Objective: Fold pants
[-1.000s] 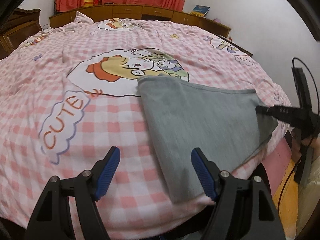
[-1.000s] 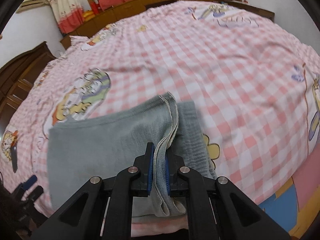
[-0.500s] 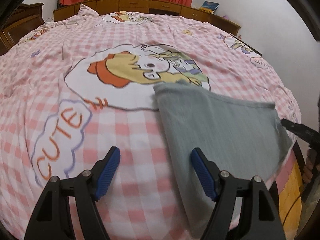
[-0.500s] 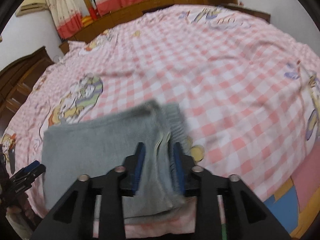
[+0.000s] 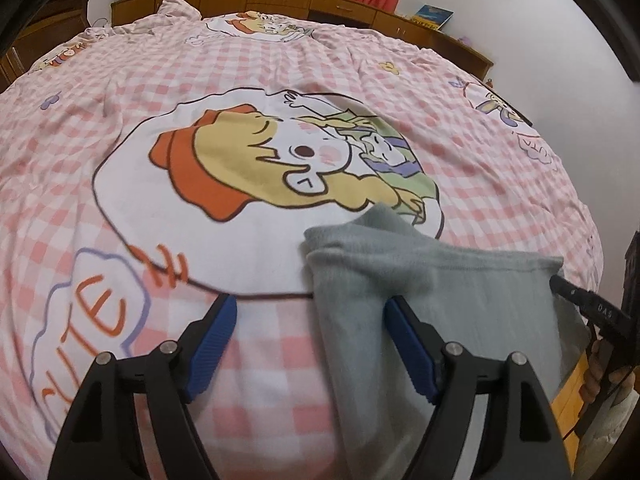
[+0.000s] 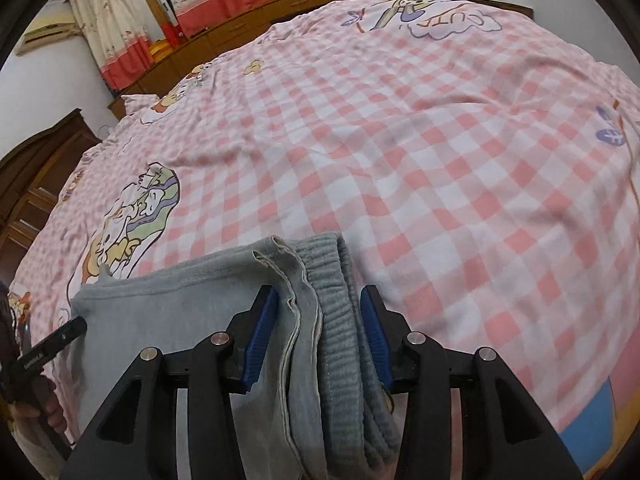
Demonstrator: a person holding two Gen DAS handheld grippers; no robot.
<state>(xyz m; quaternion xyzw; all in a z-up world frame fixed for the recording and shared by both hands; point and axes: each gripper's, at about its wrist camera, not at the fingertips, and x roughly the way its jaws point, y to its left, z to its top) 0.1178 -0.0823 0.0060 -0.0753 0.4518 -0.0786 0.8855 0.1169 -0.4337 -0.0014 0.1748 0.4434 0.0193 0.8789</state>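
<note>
We are holding both tools wide apart over the folded grey pants [image 6: 168, 316] lying on the pink checked bedspread [image 6: 440, 160] — our right gripper [image 6: 318, 330] straddling the ribbed waistband [image 6: 340, 320], our left gripper [image 5: 310, 334] straddling the opposite edge

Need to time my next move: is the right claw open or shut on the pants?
Open. The right claw has its blue pads apart, with the gray pants lying loose between them.

Bed covered in pink checked quilt [image 5: 280, 80] with cartoon girl print [image 5: 280, 168]; folded grey pants [image 5: 440, 300] lying flat just below that print.
</note>
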